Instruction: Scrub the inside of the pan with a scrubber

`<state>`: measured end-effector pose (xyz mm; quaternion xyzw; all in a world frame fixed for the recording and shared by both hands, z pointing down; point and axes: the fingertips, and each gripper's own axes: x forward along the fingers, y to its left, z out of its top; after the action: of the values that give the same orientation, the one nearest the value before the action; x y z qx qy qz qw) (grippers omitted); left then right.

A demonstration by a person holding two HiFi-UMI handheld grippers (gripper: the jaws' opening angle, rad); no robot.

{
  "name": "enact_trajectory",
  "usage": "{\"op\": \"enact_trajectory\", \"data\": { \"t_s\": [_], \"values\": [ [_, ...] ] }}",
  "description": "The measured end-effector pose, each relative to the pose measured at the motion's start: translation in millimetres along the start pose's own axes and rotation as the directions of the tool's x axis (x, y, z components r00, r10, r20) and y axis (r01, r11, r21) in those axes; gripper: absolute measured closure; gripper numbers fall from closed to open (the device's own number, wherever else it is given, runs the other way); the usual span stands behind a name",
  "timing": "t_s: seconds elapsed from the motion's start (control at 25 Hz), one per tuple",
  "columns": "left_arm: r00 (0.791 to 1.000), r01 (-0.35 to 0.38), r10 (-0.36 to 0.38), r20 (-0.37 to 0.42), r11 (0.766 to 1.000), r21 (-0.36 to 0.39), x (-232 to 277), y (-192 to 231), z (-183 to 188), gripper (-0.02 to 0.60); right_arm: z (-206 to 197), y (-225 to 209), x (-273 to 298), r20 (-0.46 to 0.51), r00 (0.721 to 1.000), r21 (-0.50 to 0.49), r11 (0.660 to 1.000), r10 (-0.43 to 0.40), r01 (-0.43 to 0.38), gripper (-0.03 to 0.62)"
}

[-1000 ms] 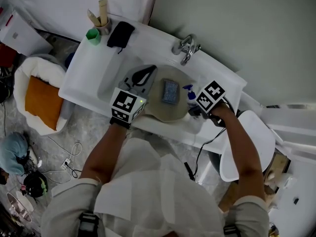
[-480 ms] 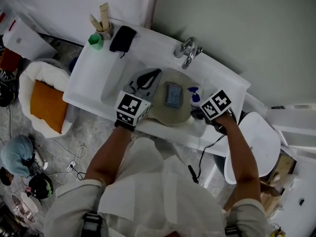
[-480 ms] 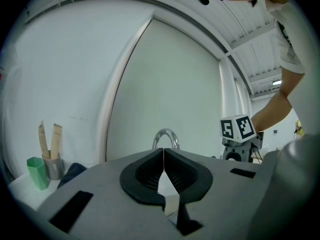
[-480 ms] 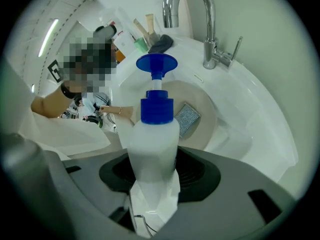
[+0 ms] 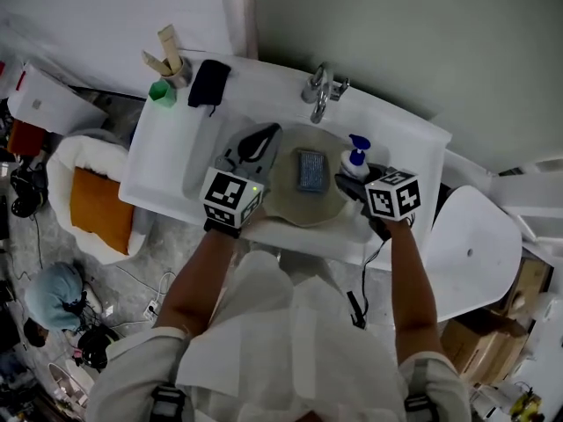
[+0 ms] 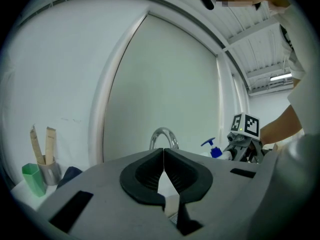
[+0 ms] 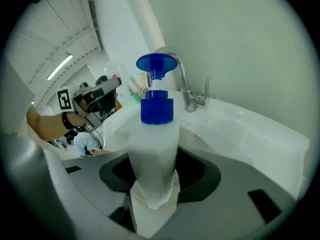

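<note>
Right gripper [image 7: 152, 173], new angle, around one bottle [image 7: 152, 141]

The white table [image 5: 163, 152] stood against the wall, with a sink [image 5: 201, 152] sunk into its middle. A tap [image 5: 318, 90] rose from the back edge behind the sink. At the far left corner a green cup [image 5: 161, 90] stood just beside a holder [image 5: 180, 73] with wooden sticks [image 5: 167, 47] upright in it, and a black item [image 5: 209, 83] lay near them. The pan [image 5: 303, 205] lay in the sink.
</note>
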<state>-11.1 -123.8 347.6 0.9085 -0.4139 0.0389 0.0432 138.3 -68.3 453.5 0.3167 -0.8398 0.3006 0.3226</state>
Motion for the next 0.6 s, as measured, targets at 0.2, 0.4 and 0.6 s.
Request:
{"op": "enact_trajectory", "data": {
  "t_s": [0.2,0.4,0.6],
  "values": [
    [0.999,0.011,-0.01,-0.035,1.0,0.025,11,-6,-6,0.565,27,-34,-7,0.226,0.973,0.014,0.998,-0.056,0.054,0.395],
    [0.998,-0.003,0.005,-0.065,1.0,0.03,23,-7,-14,0.565,49,-77,-3,0.369,0.922,0.024,0.993,-0.115,0.115,0.395],
    [0.996,-0.018,0.021,-0.092,0.999,0.027,36,-6,-24,0.565,69,-119,9,0.44,0.88,0.025,0.983,-0.176,0.184,0.395]
  ]
}}
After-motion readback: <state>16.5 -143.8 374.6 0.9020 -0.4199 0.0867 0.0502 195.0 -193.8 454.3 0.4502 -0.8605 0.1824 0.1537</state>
